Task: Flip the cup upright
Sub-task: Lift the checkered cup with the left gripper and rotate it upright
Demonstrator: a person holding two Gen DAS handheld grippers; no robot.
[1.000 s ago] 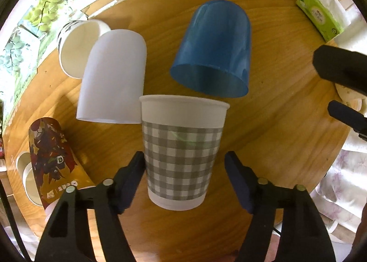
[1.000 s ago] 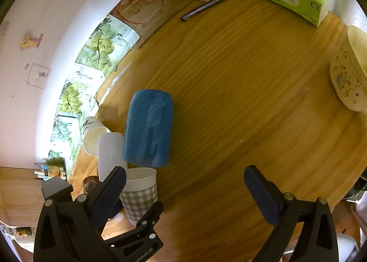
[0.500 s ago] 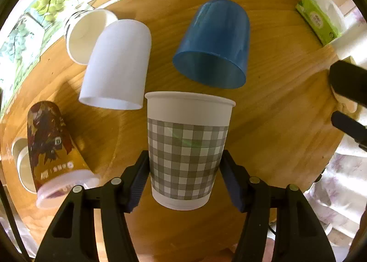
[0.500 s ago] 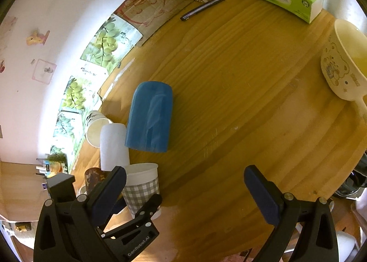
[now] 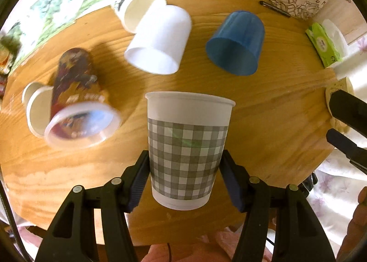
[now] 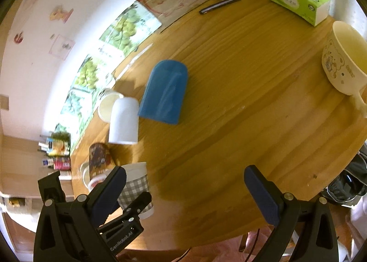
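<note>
My left gripper is shut on a grey-checked paper cup, held upright, mouth up, above the wooden table near its front edge. The cup also shows in the right wrist view, low at the left, with the left gripper around it. My right gripper is open and empty, over the table's front edge to the right of the cup. Its fingers show at the right edge of the left wrist view.
A blue cup, a white cup, a paper cup and a brown printed cup lie on their sides behind. A cream mug, a green tissue pack and a pen sit at the far right.
My left gripper closed on the checked cup and lifted it up and back toward the front edge. The right gripper stayed open and drew back slightly.
</note>
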